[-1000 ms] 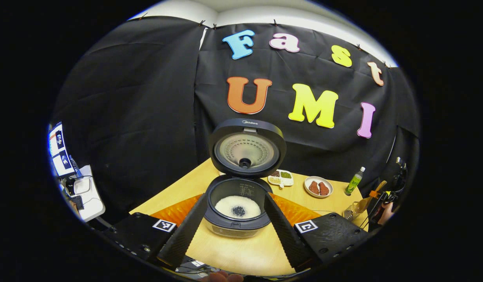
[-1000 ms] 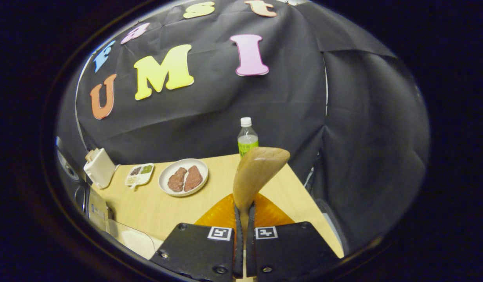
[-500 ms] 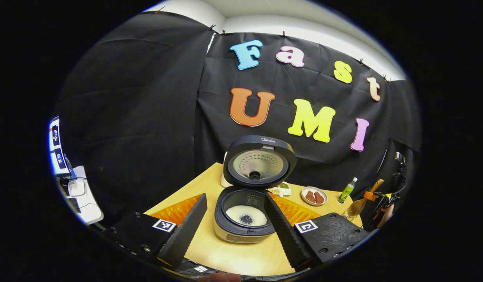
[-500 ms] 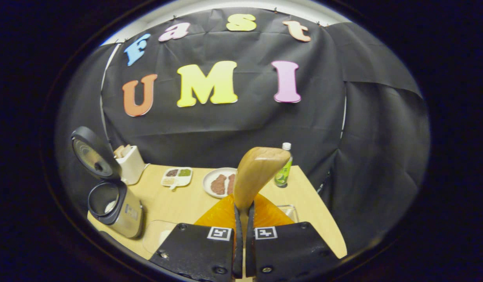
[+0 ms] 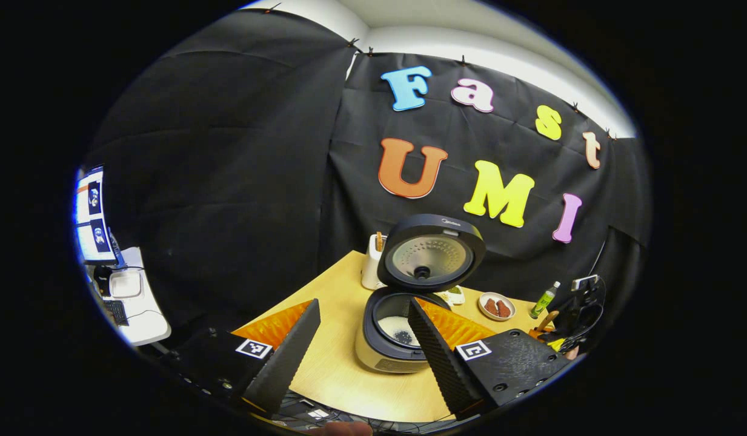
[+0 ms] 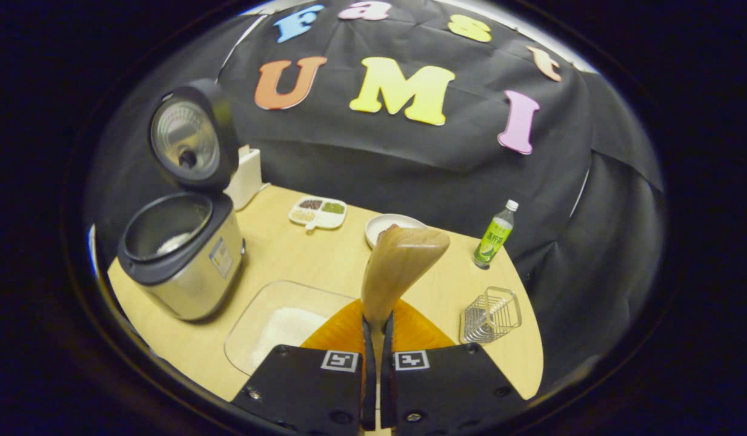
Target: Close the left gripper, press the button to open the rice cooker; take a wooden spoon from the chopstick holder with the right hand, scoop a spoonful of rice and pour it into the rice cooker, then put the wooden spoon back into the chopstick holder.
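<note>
The left gripper (image 5: pixel 362 339) hangs above the near edge of the table with its jaws spread wide and nothing between its fingers (image 5: pixel 286 357). The right gripper (image 6: pixel 377 357) has its fingers pressed together on a handle that stands up between them. In the left gripper view it shows small (image 5: pixel 576 300) past the table's right edge.
</note>
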### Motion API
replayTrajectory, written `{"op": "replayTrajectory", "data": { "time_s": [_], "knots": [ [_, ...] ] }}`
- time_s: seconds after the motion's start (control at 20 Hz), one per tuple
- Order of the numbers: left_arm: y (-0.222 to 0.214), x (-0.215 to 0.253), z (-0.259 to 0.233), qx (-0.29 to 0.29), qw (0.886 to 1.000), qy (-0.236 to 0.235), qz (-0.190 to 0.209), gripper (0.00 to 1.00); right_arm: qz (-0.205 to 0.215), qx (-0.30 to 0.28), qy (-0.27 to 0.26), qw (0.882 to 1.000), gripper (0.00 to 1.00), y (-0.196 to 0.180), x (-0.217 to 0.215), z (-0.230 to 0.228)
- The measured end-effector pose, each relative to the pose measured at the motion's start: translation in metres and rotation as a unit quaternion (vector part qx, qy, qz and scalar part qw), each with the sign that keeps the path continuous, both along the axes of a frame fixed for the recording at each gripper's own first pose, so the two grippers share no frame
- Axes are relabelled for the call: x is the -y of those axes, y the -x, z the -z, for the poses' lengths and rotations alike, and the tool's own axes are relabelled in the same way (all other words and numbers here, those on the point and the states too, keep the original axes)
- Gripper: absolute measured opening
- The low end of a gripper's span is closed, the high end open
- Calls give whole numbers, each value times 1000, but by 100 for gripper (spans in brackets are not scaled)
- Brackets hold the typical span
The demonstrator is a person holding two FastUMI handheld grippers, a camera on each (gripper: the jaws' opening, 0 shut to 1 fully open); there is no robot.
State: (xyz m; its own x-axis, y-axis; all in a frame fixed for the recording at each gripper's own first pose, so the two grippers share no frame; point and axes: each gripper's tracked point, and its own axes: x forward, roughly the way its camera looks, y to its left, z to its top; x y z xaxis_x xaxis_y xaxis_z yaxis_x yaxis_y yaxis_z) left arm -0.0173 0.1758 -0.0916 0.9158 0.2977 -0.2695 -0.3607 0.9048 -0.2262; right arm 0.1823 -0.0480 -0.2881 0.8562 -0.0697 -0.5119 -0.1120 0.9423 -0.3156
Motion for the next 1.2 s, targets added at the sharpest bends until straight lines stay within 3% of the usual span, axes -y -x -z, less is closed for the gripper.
{"op": "replayTrajectory", "data": {
  "time_s": [0.2, 0.4, 0.75, 0.8, 0.85, 0.95, 1.2],
  "knots": [
    [8, -2, 3, -9, 1000, -2, -12, 95, -5, 3, 83, 997, 8, -5, 3, 19],
    [10, 1, -1, -13, 1000, -1, -16, 95, -3, 4, 83, 997, 8, -7, -6, 35],
    [11, 14, 3, -31, 999, -5, -14, 95, 28, -43, -74, 996, 10, 8, -54, 56],
    [11, 16, 3, -30, 999, -6, -14, 100, 36, -51, -99, 993, 8, 9, -57, 56],
    [12, 20, 3, -30, 999, -8, -13, 95, 45, -57, -123, 990, 8, 9, -57, 56],
    [12, 23, 5, -34, 999, -9, -13, 95, 65, -66, -169, 981, 8, 10, -54, 54],
    [11, 36, 5, -35, 999, -8, -11, 95, 96, -98, -303, 943, 8, 13, -60, 48]
  ]
}}
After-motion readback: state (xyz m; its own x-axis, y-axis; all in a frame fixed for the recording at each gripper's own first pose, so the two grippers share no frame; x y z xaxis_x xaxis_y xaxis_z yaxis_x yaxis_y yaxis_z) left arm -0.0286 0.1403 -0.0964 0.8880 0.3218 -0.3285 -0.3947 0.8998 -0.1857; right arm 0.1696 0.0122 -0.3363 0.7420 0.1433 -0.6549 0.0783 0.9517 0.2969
